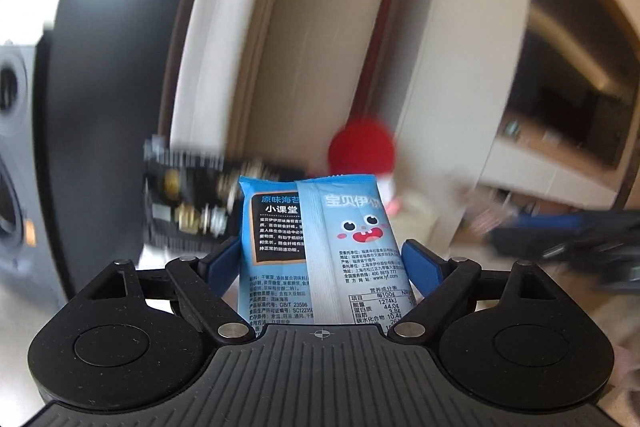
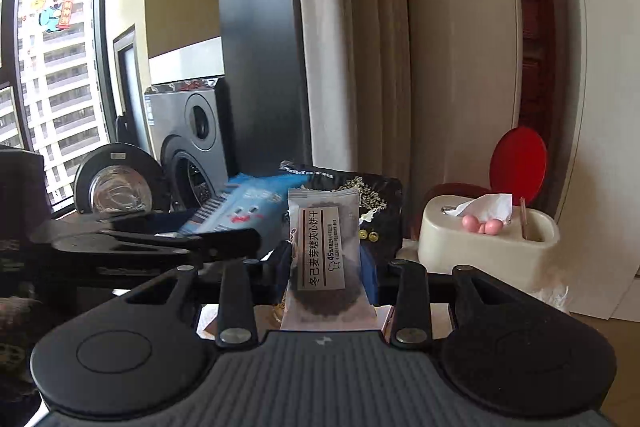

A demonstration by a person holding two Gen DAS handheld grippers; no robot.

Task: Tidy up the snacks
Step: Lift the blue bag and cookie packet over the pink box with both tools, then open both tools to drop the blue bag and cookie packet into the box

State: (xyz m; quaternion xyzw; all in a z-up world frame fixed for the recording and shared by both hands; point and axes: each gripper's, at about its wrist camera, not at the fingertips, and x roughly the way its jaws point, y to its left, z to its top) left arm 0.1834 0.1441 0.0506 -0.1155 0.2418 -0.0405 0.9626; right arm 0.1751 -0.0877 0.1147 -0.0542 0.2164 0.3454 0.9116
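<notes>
In the left wrist view my left gripper (image 1: 322, 263) is shut on a blue seaweed snack packet (image 1: 320, 251) that stands upright between its blue pads, lifted off the surface. In the right wrist view my right gripper (image 2: 328, 267) is shut on a clear-wrapped dark round biscuit (image 2: 322, 259) with a white label, also held upright. The left gripper (image 2: 192, 239) with its blue packet (image 2: 244, 211) shows blurred at the left of that view. A black snack bag (image 2: 372, 199) lies behind the biscuit, and shows blurred as a black snack bag (image 1: 188, 203) in the left wrist view.
A cream tissue box (image 2: 488, 243) with pink knobs and a red lid (image 2: 518, 163) stands at the right. Grey speakers (image 2: 196, 143) and a round black stand with glass (image 2: 120, 187) sit at the left by the window. Curtains (image 2: 360, 47) hang behind.
</notes>
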